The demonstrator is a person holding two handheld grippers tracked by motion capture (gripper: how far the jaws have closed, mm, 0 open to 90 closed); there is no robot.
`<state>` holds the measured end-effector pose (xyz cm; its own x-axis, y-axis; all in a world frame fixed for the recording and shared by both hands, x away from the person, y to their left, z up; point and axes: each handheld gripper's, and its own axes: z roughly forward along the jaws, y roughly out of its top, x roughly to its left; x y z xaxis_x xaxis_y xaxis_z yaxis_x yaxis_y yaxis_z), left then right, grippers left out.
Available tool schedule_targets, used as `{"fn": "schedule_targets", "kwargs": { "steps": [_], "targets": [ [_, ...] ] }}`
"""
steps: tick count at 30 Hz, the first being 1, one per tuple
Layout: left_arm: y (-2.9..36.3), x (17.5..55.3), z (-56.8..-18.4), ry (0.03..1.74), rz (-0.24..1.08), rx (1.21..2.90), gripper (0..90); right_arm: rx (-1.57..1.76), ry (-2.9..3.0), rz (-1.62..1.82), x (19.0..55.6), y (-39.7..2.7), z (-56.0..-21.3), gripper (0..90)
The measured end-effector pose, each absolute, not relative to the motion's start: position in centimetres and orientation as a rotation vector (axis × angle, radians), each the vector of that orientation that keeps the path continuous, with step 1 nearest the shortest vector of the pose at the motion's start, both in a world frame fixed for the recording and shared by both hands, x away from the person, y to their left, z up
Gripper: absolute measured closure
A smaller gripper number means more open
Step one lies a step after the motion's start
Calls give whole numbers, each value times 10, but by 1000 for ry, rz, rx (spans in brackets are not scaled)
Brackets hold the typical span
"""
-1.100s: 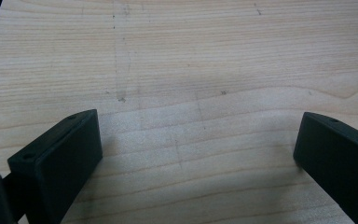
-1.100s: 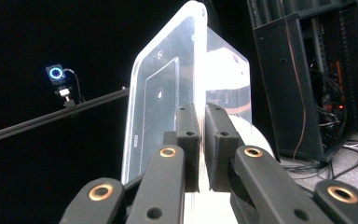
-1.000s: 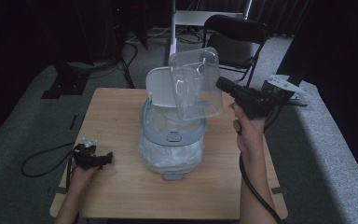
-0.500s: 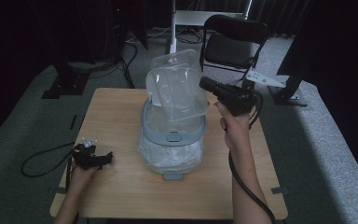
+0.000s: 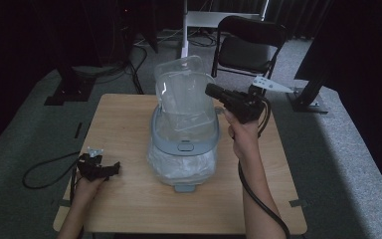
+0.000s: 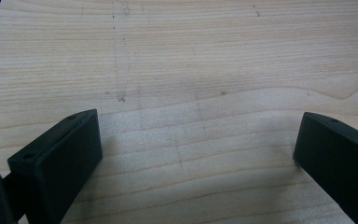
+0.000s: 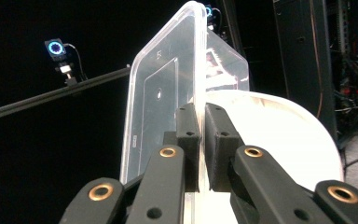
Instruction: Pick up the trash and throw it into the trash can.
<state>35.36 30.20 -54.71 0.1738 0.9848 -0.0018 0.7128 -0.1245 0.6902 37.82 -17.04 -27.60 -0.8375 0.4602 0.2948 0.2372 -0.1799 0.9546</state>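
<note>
right hand-held gripper (image 7: 201,140) | clamped on clear container (image 7: 163,93) rim | above bin (image 5: 184,144)

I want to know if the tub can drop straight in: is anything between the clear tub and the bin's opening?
Nothing visible. The right gripper holds the tub by its wall, tilted just above the bin, whose lid stands open behind.

Colours and patterns of items at the table

The container (image 5: 185,97) is clear, colourless plastic; the bin (image 5: 184,144) has a grey-blue rim, a white raised lid (image 7: 279,135) and a translucent whitish bag lining. The table (image 5: 129,199) is light wood with fine, wavy grain lines. Both the left gripper (image 5: 98,169) and the right gripper (image 5: 210,90) are black; the right one shows brass-coloured rivets. The far chair (image 5: 251,47) is black, and the floor (image 5: 25,134) is grey.
</note>
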Motion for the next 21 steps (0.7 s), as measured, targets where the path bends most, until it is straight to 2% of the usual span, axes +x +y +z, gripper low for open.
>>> {"fn": "schedule_targets", "kwargs": {
  "steps": [9, 10, 12, 13, 14, 15, 16, 19, 21],
  "targets": [
    [302, 354, -547, 1595, 642, 1906, 18, 809, 1913, 2128, 378, -168, -283, 820],
    [302, 354, -547, 1595, 643, 1907, 18, 818, 1922, 2133, 379, -168, -284, 764],
    [301, 354, -547, 1595, 644, 1909, 18, 832, 1927, 2143, 380, -169, -288, 733],
    [302, 353, -547, 1593, 644, 1915, 18, 847, 1927, 2139, 380, -170, -289, 655],
    [302, 353, -547, 1592, 645, 1919, 18, 862, 1926, 2147, 381, -170, -290, 605],
    [301, 353, -547, 1591, 646, 1919, 19, 867, 1929, 2154, 381, -171, -291, 591],
    [301, 353, -547, 1591, 646, 1921, 18, 871, 1924, 2155, 381, -172, -292, 526],
    [301, 353, -547, 1590, 645, 1922, 18, 877, 1932, 2140, 381, -174, -292, 470],
    [301, 353, -547, 1590, 645, 1922, 19, 873, 1947, 2113, 380, -174, -291, 388]
  ]
}}
